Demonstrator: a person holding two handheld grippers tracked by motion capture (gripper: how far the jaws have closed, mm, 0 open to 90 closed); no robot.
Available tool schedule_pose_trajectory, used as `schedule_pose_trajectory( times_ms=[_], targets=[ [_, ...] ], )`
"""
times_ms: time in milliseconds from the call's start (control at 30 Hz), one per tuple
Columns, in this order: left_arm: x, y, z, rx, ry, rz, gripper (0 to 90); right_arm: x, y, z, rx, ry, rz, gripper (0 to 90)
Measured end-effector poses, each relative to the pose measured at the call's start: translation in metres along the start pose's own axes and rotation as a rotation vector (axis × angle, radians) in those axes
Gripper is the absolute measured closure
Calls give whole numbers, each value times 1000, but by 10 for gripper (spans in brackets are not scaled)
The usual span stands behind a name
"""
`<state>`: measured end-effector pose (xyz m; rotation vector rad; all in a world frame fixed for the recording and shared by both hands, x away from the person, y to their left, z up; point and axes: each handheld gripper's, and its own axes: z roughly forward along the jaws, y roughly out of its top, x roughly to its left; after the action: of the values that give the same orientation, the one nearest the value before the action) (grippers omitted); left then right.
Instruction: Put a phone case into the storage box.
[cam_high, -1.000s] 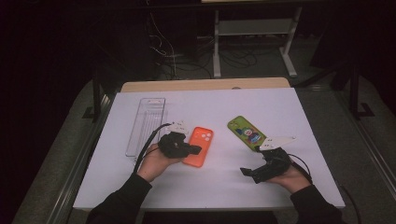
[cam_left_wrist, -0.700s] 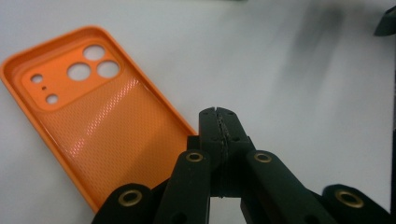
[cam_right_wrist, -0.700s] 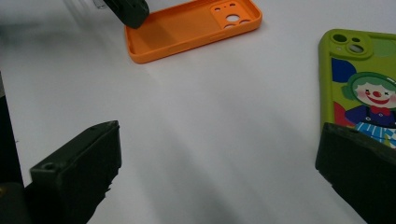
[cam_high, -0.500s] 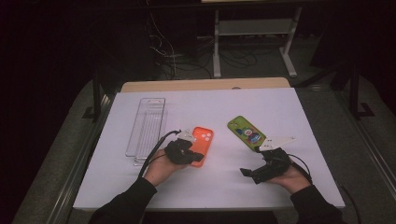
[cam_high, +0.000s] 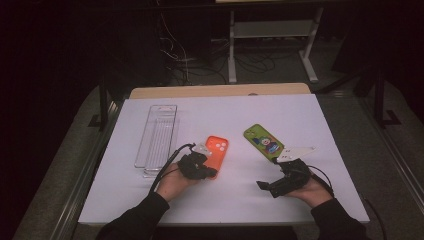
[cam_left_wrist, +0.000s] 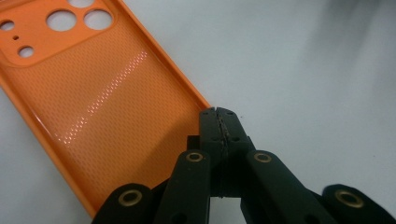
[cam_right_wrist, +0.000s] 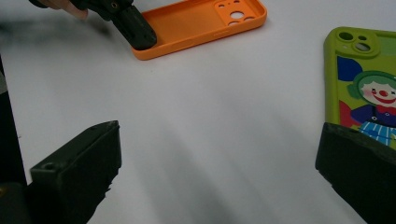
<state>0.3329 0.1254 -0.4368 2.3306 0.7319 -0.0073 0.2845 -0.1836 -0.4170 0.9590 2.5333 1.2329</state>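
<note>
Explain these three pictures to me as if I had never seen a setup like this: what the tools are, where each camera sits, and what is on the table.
A person sits at a white table and holds a hand tool with a two-jawed claw in each hand.

The wide picture comes from a fixed camera above, looking down. The other two come from cameras riding on the tools, looking along their black jaws.

The left claw has its jaws pressed together on the rim of an orange plastic phone case, at its near end. The right claw is wide open, resting low over bare table beside a green phone case with a cartoon clown, touching nothing.

A clear plastic tray lies at the left, apart from both cases.
</note>
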Motion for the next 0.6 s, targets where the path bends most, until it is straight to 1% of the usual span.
schedule_pose_trajectory(
  times_ms=[100, 133, 200, 233, 300, 333, 367, 400, 433, 467, 500, 567, 600],
  targets=[
    [0, 0, 1, 1, -4, -4, 899, 0, 0, 0, -2, 2, 0, 0],
    [1, 0, 0, 10, -7, 5, 899, 0, 0, 0, -1, 2, 3, 0],
    [1, 1, 1, 10, -10, 3, 900, 0, 0, 0, -3, 2, -8, 0],
    [-1, 1, 3, 0, -18, -13, 899, 0, 0, 0, -3, 2, -8, 0],
    [-1, 2, 5, -8, -24, -15, 900, 0, 0, 0, -1, 3, -9, 0],
    [-1, 3, 4, 6, -25, -5, 900, 0, 0, 0, 0, 4, -5, 0],
    [0, 4, 5, 8, -31, 5, 900, 0, 0, 0, 0, 4, -6, 0],
    [-2, 4, 7, -12, -32, -20, 900, 1, 1, 0, 0, 4, -5, 0],
    [-2, 4, 8, -8, -37, -21, 900, 1, 1, 0, 2, 5, 4, 0],
    [-2, 5, 9, -9, -39, -11, 899, 1, 1, 0, 3, 5, 4, 0],
    [-3, 6, 9, -6, -45, -25, 900, 1, 1, 0, 3, 4, 3, 0],
    [-3, 8, 12, -16, -53, -28, 900, 1, 1, 0, 3, 5, 3, 0],
    [-3, 9, 13, -14, -56, -36, 900, 1, 1, 0, 4, 6, 1, 0]
  ],
)
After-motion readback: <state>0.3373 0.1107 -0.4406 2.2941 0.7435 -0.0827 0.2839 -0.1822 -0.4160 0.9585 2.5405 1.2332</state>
